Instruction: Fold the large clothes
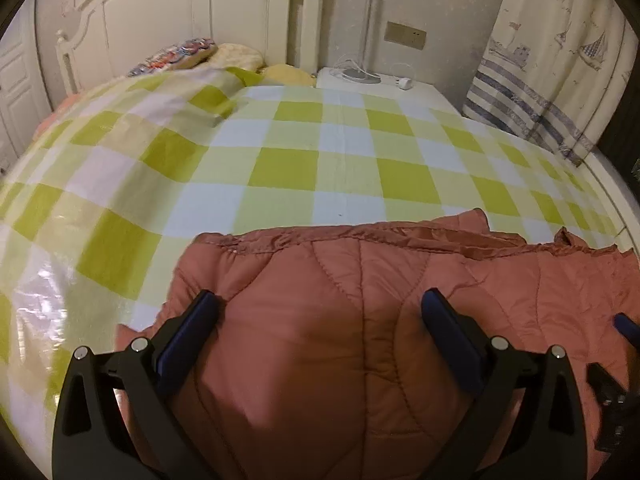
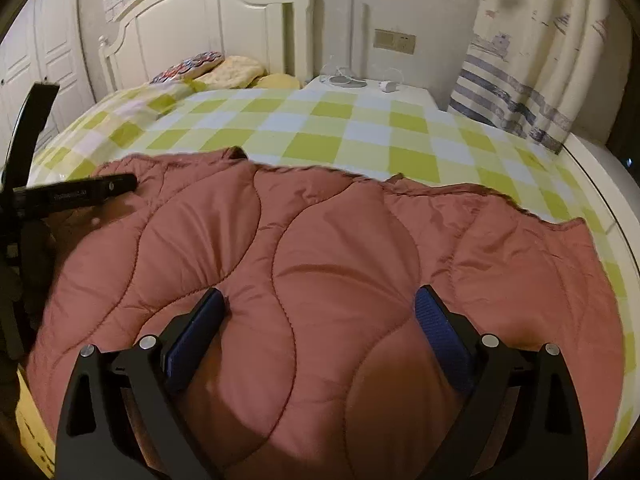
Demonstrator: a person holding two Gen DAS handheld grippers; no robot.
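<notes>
Your left gripper (image 1: 320, 308) sits low over the near-left part of the quilted jacket (image 1: 360, 320), jaws spread wide w/ a puffed panel of fabric bulging between them, nothing pinched. The jacket, rust-pink, lies spread flat across the near end of the bed (image 1: 320, 152), on the green/white check sheet; its far hem runs left to right across both views. Your right gripper (image 2: 320, 304) is over the jacket's middle, jaws also spread apart, pads resting against padding on either side, no grip. Far end of bed: pillows (image 2: 224, 68) by the white headboard (image 2: 200, 20). Right of that, a nightstand (image 2: 368, 88) w/ cables, then a boat-print curtain (image 2: 532, 60).
</notes>
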